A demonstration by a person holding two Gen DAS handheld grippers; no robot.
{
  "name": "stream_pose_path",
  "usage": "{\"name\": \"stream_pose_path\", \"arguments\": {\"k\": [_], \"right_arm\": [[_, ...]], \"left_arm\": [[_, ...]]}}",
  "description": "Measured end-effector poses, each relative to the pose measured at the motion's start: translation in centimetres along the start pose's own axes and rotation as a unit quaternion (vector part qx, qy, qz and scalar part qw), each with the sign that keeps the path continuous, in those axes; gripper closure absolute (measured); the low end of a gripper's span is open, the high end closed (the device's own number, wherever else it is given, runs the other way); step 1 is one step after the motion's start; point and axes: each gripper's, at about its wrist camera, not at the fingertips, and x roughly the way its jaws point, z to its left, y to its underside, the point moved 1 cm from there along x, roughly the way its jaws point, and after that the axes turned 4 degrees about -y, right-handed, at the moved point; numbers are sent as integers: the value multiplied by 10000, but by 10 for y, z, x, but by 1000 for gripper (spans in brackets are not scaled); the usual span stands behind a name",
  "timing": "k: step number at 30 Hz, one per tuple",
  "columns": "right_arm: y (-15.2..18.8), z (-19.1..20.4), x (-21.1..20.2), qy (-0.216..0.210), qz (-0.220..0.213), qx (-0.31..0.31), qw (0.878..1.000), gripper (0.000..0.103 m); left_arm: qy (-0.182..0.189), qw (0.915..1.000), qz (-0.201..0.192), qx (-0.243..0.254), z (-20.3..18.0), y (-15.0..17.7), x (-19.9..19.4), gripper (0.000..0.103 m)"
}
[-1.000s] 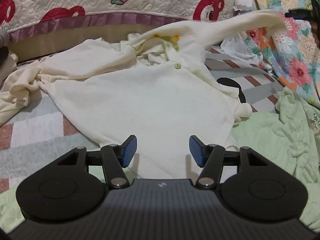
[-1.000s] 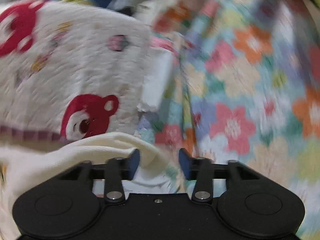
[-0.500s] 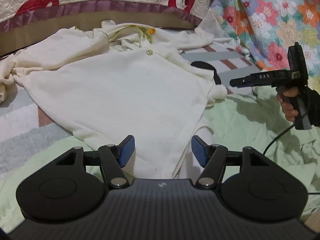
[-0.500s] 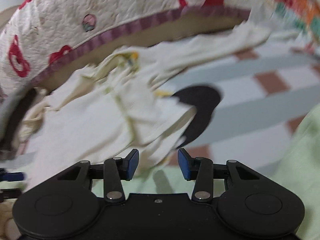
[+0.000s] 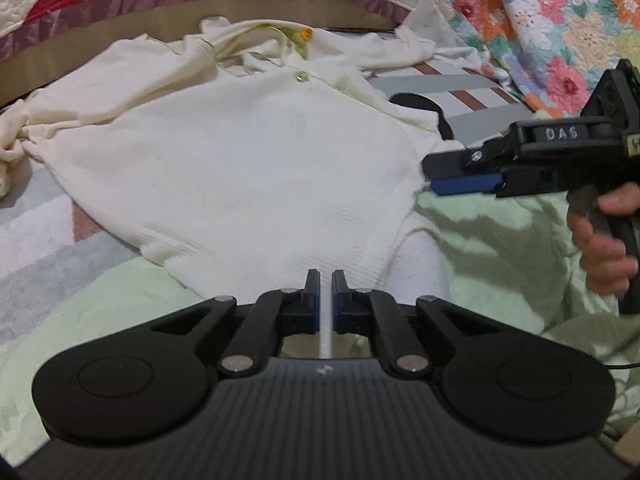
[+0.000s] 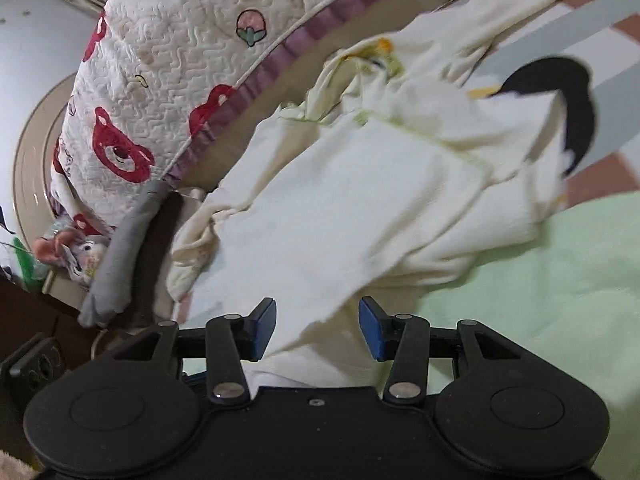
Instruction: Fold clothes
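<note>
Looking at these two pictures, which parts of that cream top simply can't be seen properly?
- Hem of the cream top, left wrist view: the left tool covers it, so whether cloth is pinched is unclear.
- Right side edge, right wrist view: motion blur.
- Near edge, right wrist view: passes behind the open right tool.
- Left sleeve end, left wrist view: cut by the frame.

Bear-print quilt point(image 6: 168, 64) with purple border along the back; floral quilt point(image 5: 552, 12) at right; pale green blanket point(image 5: 492, 264) in front, over a striped sheet point(image 5: 472, 92); folded grey cloth point(image 6: 120, 256) beside a plush toy point(image 6: 76, 252).
</note>
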Motion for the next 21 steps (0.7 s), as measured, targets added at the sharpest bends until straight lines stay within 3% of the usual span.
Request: {"name": "stream_pose_path", "arguments": {"k": [2,3,4,6,8,9,16,21], "right_arm": [[2,-1,13,-7,4,185,9998,51],[0,3,12,-86,-61,96,9999,64],[-2,7,11,-167,-128,-1,9998,90],[-7,15,8,-330,-263,-193,9989,97],[-12,23,6,-493,-398,-385,9972,98],[-15,27,4,-574,-465,-481,9961,98],[-51,62,-10,-827,-764,-899,9896,98],[-53,71,-7,-860,-655,-878,9903,98]], "left_arm": [[25,9999,-53,-133,5,-1,-4,99],[42,9998,-75,-203,7,-1,-5,99],[67,9997,-97,-229,8,-1,-8,97],[126,9996,-140,-226,8,-1,-13,93],[163,9997,-144,-144,5,-2,-16,73],[167,9997,-142,-101,4,-1,-16,55],[235,9996,-87,-139,3,-2,-13,50],[364,9986,-338,-165,0,-6,-17,47]]}}
